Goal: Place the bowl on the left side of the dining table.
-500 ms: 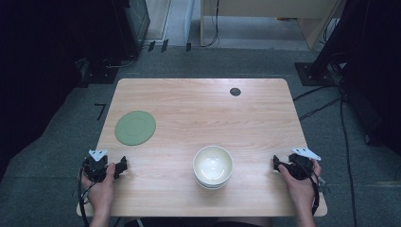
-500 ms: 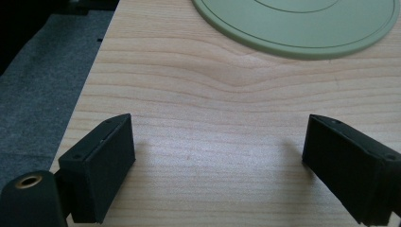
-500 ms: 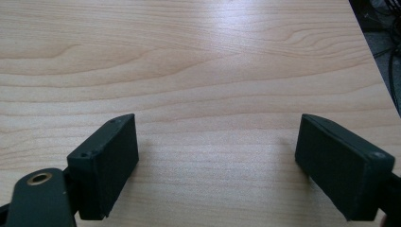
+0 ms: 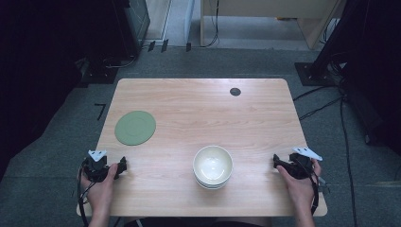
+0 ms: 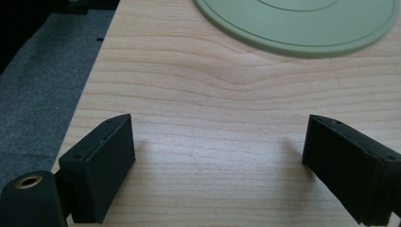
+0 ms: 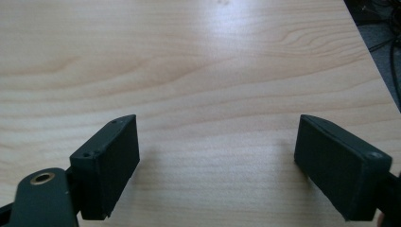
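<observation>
Two handheld grippers rest low at the near corners of a pale wooden table (image 4: 198, 113), each with its black jaws spread wide and nothing between them. The left gripper (image 4: 122, 166), seen from above in a person's left hand (image 4: 100, 182), points toward the table's middle; its own view shows only bare wood grain between the pads, with the edge of a flat green plate (image 5: 302, 23) just ahead. The right gripper (image 4: 276, 162), held in the right hand (image 4: 297, 182) near the table's right edge, likewise spans bare wood and touches no object. Between the two, close to the near edge, stands a stack of cream-white bowls (image 4: 213, 166), upright and nested, well apart from either gripper. A small dark disc (image 4: 235, 91) lies near the far edge.
</observation>
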Available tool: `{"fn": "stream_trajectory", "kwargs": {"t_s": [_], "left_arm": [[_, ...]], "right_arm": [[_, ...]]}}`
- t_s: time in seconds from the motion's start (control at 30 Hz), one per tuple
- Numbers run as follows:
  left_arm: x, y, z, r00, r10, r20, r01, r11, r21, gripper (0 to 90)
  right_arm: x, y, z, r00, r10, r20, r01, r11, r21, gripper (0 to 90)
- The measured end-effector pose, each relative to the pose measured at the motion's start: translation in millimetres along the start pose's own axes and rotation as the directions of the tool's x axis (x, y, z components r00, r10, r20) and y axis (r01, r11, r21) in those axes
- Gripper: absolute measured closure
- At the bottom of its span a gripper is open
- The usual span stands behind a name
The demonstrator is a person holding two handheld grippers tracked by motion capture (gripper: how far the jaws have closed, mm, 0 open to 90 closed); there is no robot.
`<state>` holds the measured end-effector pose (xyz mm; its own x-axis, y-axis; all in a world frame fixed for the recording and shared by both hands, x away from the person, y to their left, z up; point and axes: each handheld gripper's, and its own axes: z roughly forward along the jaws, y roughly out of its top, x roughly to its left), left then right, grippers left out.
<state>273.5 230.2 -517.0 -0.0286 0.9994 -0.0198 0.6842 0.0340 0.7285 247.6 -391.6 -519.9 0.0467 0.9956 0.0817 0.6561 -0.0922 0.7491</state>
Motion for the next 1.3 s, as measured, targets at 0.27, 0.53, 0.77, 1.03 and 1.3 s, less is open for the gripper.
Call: {"fn": "stream_trajectory", "kwargs": {"t_s": [0.27,0.53,0.77,1.03,1.3], "left_arm": [[-6.3,8.1,-4.4,0.9997,-0.016,0.018,0.016,0.9995,-0.028,9.5],[-15.3,17.3,-14.7,0.9987,0.004,0.051,-0.001,0.9982,-0.06,9.5],[-21.9,22.2,-20.0,0.9976,0.013,0.068,-0.008,0.997,-0.077,9.5],[-28.4,26.0,-24.4,0.9958,0.022,0.089,-0.014,0.9955,-0.094,9.5],[-31.9,27.7,-26.6,0.9948,0.033,0.096,-0.024,0.995,-0.097,9.5]], "right_arm": [[19.6,17.2,-19.1,0.9992,-0.002,-0.04,-0.002,0.996,-0.093,14.8],[39.8,28.2,-33.5,0.9957,-0.023,-0.09,0.012,0.992,-0.128,14.9],[51.0,32.3,-39.2,0.9874,-0.029,-0.156,0.009,0.991,-0.13,15.0],[63.4,37.1,-45.5,0.9804,-0.045,-0.192,0.018,0.99,-0.137,15.1],[74.2,38.9,-50.2,0.9718,-0.064,-0.227,0.028,0.987,-0.157,15.7]]}}
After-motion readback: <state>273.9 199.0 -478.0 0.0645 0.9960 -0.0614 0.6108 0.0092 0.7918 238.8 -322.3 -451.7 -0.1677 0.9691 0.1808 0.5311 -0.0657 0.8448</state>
